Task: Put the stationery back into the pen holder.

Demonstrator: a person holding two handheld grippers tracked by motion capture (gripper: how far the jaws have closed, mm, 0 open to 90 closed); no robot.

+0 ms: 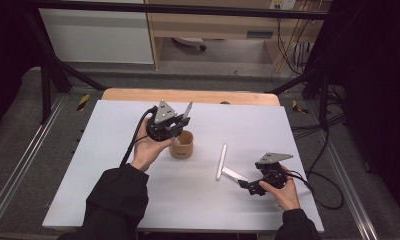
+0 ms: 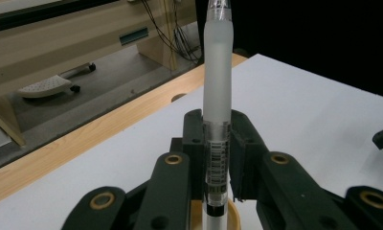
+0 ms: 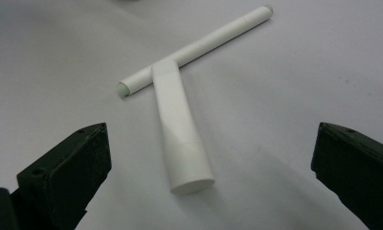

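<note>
2 tongs: our left tongs (image 2: 217,158) clamp a light, stiff, slippery pen (image 2: 217,81) at its labelled barrel; right tongs (image 3: 211,167) gape around a cap (image 3: 180,129).

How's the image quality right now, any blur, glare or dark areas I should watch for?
High view: soft, the table evenly lit, the room edges nearly black. Left gripper view: the pen in the left gripper is sharp, the background goes black on the right. Right gripper view: the two white pens are clear with soft shadows, the near jaws blurred.
</note>
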